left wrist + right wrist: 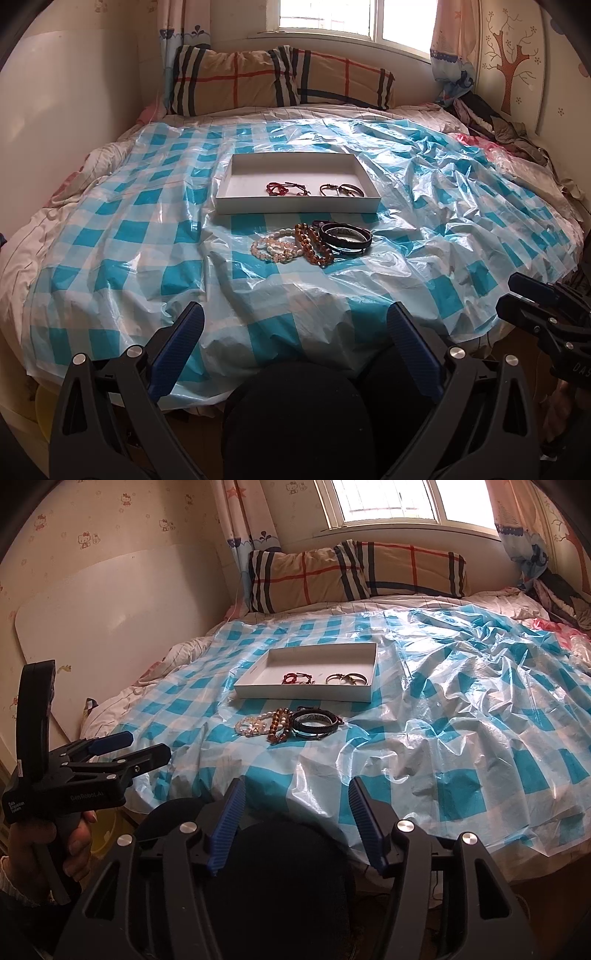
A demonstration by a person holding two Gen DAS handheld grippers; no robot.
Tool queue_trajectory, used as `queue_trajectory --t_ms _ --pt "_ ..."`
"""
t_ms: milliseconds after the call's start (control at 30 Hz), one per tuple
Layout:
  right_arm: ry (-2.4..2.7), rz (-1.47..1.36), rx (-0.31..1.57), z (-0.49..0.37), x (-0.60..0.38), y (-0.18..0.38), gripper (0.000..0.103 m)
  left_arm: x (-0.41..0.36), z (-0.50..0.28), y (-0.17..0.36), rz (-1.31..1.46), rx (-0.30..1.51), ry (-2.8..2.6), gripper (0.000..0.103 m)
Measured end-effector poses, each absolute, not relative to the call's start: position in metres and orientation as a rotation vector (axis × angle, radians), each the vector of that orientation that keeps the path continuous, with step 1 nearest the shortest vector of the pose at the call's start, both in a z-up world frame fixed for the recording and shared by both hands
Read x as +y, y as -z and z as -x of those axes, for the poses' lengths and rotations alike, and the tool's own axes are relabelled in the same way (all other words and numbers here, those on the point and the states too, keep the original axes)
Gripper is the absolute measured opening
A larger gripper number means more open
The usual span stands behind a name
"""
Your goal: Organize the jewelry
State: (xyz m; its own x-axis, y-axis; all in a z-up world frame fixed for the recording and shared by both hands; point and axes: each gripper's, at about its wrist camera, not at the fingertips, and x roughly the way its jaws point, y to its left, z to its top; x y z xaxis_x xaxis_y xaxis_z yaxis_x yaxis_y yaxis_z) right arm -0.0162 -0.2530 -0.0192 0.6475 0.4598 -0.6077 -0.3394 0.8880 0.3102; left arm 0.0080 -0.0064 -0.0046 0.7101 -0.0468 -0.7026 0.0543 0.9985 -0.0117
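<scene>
Here both grippers, left gripper (pixel 295 328) and right gripper (pixel 297 803), hang with jaws apart, nothing between. Bracelets (pixel 312 242) lie heaped ahead of both; white tray (pixel 295 207) just beyond holds two more.

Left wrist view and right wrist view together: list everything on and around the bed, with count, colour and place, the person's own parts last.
Tray: one, white, shallow, mid-bed on the sheet.
Cord bracelets: red, count unclear, inside the tray, left.
Metal bracelets: dark and silvery, count unclear, inside the tray, right.
Pale bead bracelets: pink-white, count unclear, on the sheet before the tray.
Amber bead bracelet: one, brown, overlapping the pale ones.
Black bangles: stacked, count unclear, right of the amber.
Plastic sheet: one, blue-white checked, covering the bed.
Pillows: two, tan plaid, under the window.
White board: one, against the wall.
Left gripper: open, empty.
Right gripper: open, empty.
Hand: one, holding the left gripper.
</scene>
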Motion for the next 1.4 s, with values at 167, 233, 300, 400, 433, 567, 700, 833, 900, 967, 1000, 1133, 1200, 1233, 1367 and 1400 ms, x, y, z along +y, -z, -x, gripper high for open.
queue_trajectory --t_ms 167,233,300,400,433,567,700,833,900,967,1000,1133,1200,1233,1367,1400 --pt "-0.457 -0.173 0.736 0.0159 -0.2536 0.0192 0.058 -0.0094 -0.0071 0.0061 -0.013 0.778 0.061 0.095" --pt "-0.457 -0.174 0.736 0.0160 -0.2535 0.0192 0.058 -0.0095 -0.0068 0.0059 -0.013 0.778 0.061 0.095" --pt "-0.457 -0.173 0.736 0.0160 -0.2532 0.0192 0.059 -0.0096 -0.0067 0.0061 -0.012 0.779 0.061 0.095" --pt "-0.457 -0.171 0.736 0.0161 -0.2532 0.0188 0.060 -0.0095 -0.0067 0.0060 -0.012 0.779 0.061 0.095" --pt "-0.458 -0.172 0.736 0.0160 -0.2532 0.0187 0.060 -0.0094 -0.0068 0.0060 -0.012 0.779 0.061 0.095" --pt "-0.456 -0.172 0.735 0.0167 -0.2524 0.0187 0.060 -0.0090 -0.0071 0.0058 -0.012 0.779 0.061 0.095" --pt "-0.455 -0.172 0.736 0.0165 -0.2524 0.0186 0.061 -0.0093 -0.0069 0.0059 -0.013 0.779 0.061 0.095" --pt "-0.456 -0.172 0.735 0.0167 -0.2523 0.0185 0.060 -0.0091 -0.0072 0.0058 -0.012 0.779 0.061 0.095" --pt "-0.456 -0.172 0.735 0.0163 -0.2522 0.0186 0.061 -0.0089 -0.0075 0.0057 -0.011 0.779 0.061 0.095" --pt "-0.456 -0.171 0.736 0.0164 -0.2522 0.0185 0.061 -0.0089 -0.0074 0.0059 -0.011 0.780 0.061 0.095" --pt "-0.456 -0.171 0.735 0.0165 -0.2521 0.0183 0.061 -0.0090 -0.0074 0.0059 -0.011 0.780 0.062 0.095" --pt "-0.455 -0.171 0.736 0.0163 -0.2519 0.0185 0.061 -0.0087 -0.0077 0.0058 -0.011 0.780 0.061 0.095" --pt "-0.456 -0.171 0.736 0.0162 -0.2518 0.0185 0.061 -0.0087 -0.0076 0.0059 -0.011 0.780 0.061 0.095" --pt "-0.455 -0.171 0.736 0.0164 -0.2517 0.0184 0.061 -0.0086 -0.0078 0.0060 -0.011 0.781 0.061 0.095" --pt "-0.455 -0.170 0.735 0.0163 -0.2515 0.0185 0.061 -0.0084 -0.0079 0.0059 -0.010 0.780 0.061 0.095" --pt "-0.454 -0.170 0.735 0.0162 -0.2514 0.0186 0.061 -0.0084 -0.0080 0.0059 -0.011 0.781 0.061 0.095"
